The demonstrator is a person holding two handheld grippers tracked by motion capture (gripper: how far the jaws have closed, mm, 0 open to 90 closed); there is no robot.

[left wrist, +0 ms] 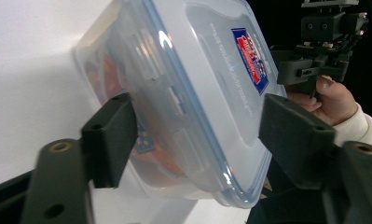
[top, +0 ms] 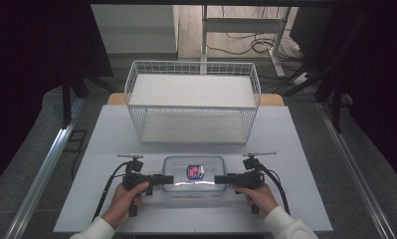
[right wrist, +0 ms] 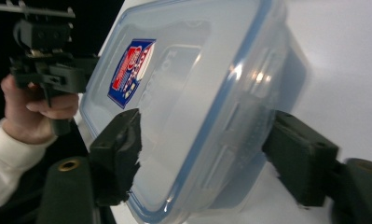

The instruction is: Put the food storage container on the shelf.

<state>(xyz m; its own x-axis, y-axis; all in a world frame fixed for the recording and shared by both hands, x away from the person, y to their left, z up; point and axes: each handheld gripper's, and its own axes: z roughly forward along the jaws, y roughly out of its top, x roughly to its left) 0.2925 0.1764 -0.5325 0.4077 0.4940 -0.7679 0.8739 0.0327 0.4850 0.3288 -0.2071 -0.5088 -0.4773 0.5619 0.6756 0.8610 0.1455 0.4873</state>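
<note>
A clear plastic container (top: 193, 177) with a blue-rimmed lid and a red-and-blue label (top: 195, 172) is at the table's front centre. My left gripper (top: 168, 178) comes in from its left end and my right gripper (top: 218, 179) from its right end, both turned on their sides. In the left gripper view my left gripper (left wrist: 197, 126) has one jaw under the container (left wrist: 193, 93) and the other on its lid. The right gripper view shows my right gripper (right wrist: 207, 140) holding the container (right wrist: 197, 93) the same way. Something reddish shows through the container's wall.
A white wire basket shelf (top: 192, 102) with two levels stands behind the container, open toward me. The white table (top: 111, 134) has bare room left and right of it. A desk frame and cables (top: 255, 45) lie on the floor beyond.
</note>
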